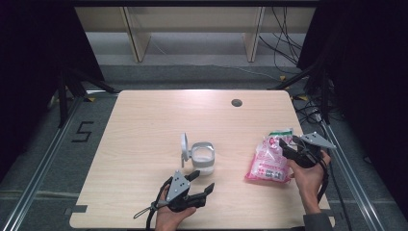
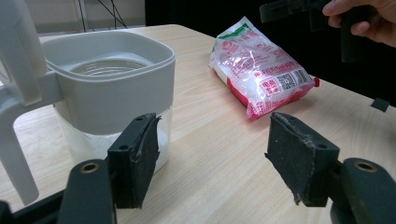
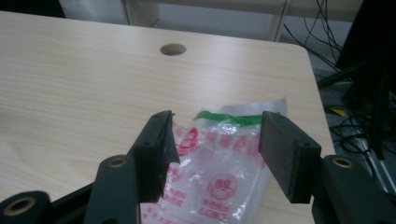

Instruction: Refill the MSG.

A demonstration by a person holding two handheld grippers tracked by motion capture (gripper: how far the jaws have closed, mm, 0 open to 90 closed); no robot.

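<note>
We have our right gripper (image 1: 294, 146) poised at the far end of the pink-and-clear plastic bag of white granules (image 1: 269, 159), its jaws standing apart with the bag's crimped green-striped top (image 3: 231, 117) lying between them but no pad pressing on it, so nothing is gripped here. The bag lies flat on the pale wood worktop (image 1: 144, 125), well to the right of the white square plastic container with its clear lower half (image 1: 203, 157), and we judge that lying flat suits it: the loose top edge sticks out where the jaws can pinch it. The container stands upright near the worktop's middle with its white flip lid (image 1: 184, 147) swung up on the side away from the bag, which leaves the mouth free on the bag's side, likely for pouring. Our left gripper (image 1: 199, 187) waits just in front of the container, jaws wide open and empty, aimed at its wall (image 2: 107, 93), seemingly ready to steady it. The round cable hole (image 1: 236, 102) sits far beyond the container.
</note>
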